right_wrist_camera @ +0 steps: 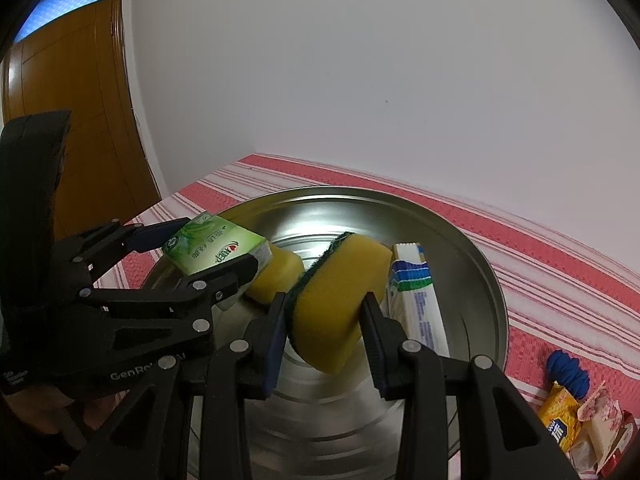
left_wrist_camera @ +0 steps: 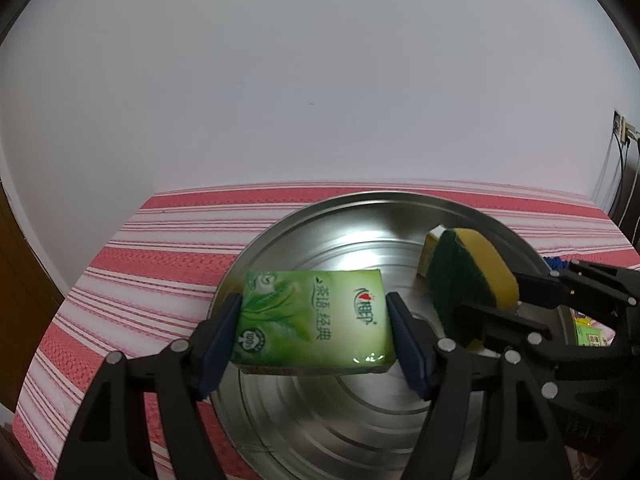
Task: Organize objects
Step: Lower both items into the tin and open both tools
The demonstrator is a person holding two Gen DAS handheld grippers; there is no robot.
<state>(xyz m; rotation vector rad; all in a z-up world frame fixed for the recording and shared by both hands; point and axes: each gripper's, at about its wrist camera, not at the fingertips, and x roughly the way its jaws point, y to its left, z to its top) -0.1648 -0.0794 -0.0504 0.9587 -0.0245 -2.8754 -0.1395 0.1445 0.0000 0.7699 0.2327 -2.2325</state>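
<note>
a: what's in your hands?
b: my left gripper [left_wrist_camera: 314, 334] squeezes the green tissue pack [left_wrist_camera: 312, 316]; my right gripper [right_wrist_camera: 326, 336] clamps the sponge [right_wrist_camera: 332, 304]. both hang above the metal basin [right_wrist_camera: 472, 276].

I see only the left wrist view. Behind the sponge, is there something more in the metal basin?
Observer: Yes. A white and blue box stands in the basin, right of the sponge.
Operator: Is anything outside the basin on that side?
Observer: A blue yarn bundle and a yellow packet lie on the striped cloth.
Operator: Is the door near?
Observer: A brown wooden door stands left of the table.
</note>
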